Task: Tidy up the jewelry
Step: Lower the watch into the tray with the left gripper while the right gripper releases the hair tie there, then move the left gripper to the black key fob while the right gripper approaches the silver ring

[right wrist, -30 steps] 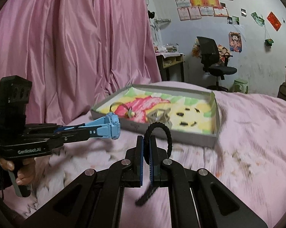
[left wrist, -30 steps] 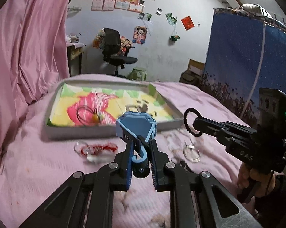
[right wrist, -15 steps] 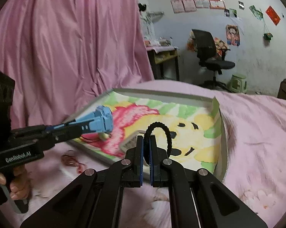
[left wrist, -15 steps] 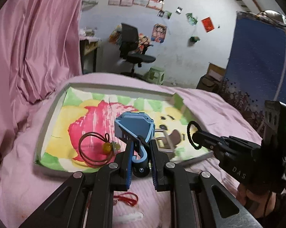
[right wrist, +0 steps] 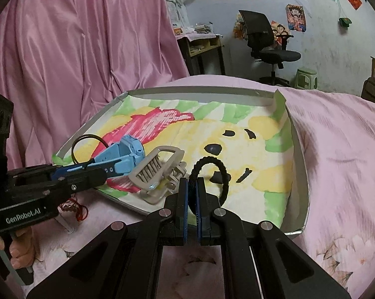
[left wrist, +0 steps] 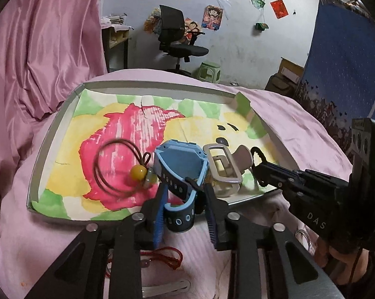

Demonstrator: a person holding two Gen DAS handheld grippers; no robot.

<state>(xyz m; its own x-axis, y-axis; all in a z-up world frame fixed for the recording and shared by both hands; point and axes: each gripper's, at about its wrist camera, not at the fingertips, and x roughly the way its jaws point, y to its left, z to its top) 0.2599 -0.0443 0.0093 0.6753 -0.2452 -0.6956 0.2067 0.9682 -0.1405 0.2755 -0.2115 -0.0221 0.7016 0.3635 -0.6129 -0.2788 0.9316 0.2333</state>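
The tray lies on the bed. In it, near its front edge, lie a cord loop with 2 beads at left, a watch in the middle and a hair claw at right. A string lies on the bed nearer than the tray.

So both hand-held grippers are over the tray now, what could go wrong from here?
The blue watch sits between the left hand-held gripper's just-opening jaws at the tray's near edge; it might tip out. The right hand-held gripper could drop its black hair tie against the beige claw clip.
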